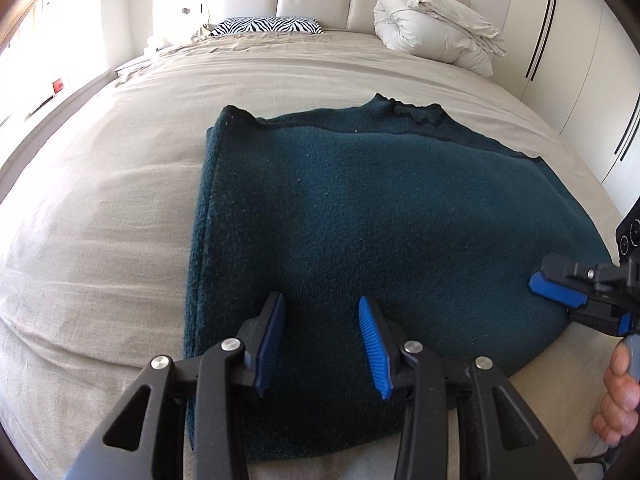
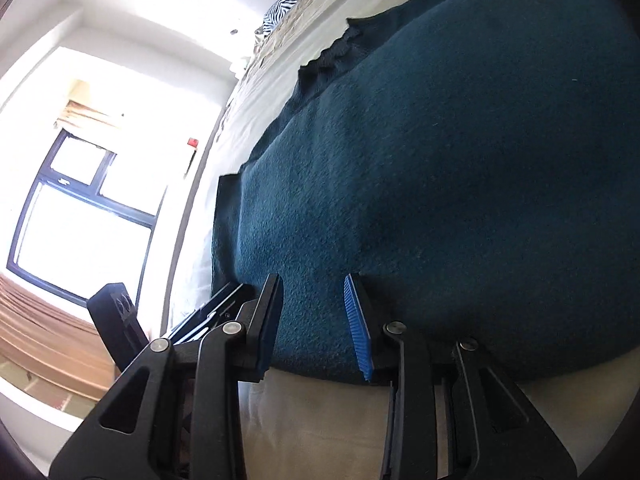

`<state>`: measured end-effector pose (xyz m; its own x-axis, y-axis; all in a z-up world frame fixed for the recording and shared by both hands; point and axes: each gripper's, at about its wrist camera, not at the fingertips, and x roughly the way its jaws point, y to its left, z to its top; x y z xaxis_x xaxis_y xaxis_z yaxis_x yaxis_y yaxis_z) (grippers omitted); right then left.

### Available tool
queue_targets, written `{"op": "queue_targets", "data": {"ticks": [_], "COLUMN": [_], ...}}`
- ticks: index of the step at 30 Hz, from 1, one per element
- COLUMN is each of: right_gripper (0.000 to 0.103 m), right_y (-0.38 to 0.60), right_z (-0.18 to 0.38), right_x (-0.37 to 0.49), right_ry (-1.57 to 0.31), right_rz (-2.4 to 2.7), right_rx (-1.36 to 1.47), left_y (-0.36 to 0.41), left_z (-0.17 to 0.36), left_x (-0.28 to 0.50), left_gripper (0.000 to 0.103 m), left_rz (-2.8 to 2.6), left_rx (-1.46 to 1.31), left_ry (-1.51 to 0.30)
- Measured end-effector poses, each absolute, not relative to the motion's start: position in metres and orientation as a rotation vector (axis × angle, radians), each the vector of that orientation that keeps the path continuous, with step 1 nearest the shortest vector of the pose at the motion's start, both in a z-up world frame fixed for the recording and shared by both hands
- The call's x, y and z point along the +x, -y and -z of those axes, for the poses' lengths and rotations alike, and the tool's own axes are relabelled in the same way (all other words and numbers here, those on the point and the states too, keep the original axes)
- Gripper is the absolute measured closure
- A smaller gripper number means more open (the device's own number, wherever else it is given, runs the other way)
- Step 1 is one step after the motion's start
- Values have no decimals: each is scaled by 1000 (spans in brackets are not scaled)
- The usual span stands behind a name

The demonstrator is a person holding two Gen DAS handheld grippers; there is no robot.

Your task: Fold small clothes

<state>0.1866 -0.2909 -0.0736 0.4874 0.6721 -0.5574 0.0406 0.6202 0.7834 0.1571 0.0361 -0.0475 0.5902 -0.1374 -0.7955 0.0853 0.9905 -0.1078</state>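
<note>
A dark teal knitted sweater [image 1: 360, 220] lies folded flat on the bed, its collar at the far side. My left gripper [image 1: 321, 299] stands over the sweater's near edge with its jaws apart and flat fabric showing between the blue pads [image 1: 372, 344]. My right gripper [image 1: 554, 298] comes in from the right at the sweater's right edge, one blue pad lying on the knit. In the rolled right wrist view, the right gripper [image 2: 313, 280] also has its jaws apart over the sweater [image 2: 460, 180]. Neither gripper pinches the cloth. A hand [image 1: 618, 396] holds the right gripper's handle.
The beige bed sheet [image 1: 100, 220] spreads wide to the left. A zebra-print pillow [image 1: 266, 26] and a rolled white duvet [image 1: 436, 32] lie at the headboard. White wardrobe doors [image 1: 568, 60] stand on the right. A window [image 2: 84, 216] faces the bed's far side.
</note>
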Motion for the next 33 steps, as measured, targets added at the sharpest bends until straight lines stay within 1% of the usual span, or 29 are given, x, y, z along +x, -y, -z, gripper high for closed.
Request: {"op": "queue_targets", "data": {"ticks": [3, 6, 9, 12, 17, 22, 24, 27, 33], "right_gripper": [72, 72, 72, 72, 72, 72, 72, 72, 76], "right_y": [337, 369, 365, 343, 304, 299, 312, 348, 431], "right_z": [75, 72, 63, 56, 45, 53, 63, 77, 81], "right_x": [178, 170, 173, 189, 235, 288, 302, 311, 305], "right_ry": [-950, -900, -893, -912, -915, -933, -950, -902, -802], "right_rz": [-381, -315, -324, -388, -442, -432, -397, -354, -225], "right_rx": [922, 998, 977, 942, 914, 942, 982, 1093, 1169], "left_y": [-38, -42, -30, -11, -22, -51, -65, -82, -75], "left_z": [43, 24, 5, -4, 2, 21, 37, 49, 52], "left_x": [156, 153, 157, 179, 227, 262, 270, 266, 266], "left_gripper": [61, 62, 62, 60, 60, 59, 58, 59, 58], "left_rz": [134, 157, 210, 255, 223, 150, 150, 212, 209], "left_rx": [-85, -172, -184, -154, -219, -218, -253, -341, -307], "left_ry": [-934, -906, -835, -809, -819, -862, -893, -849, -836]}}
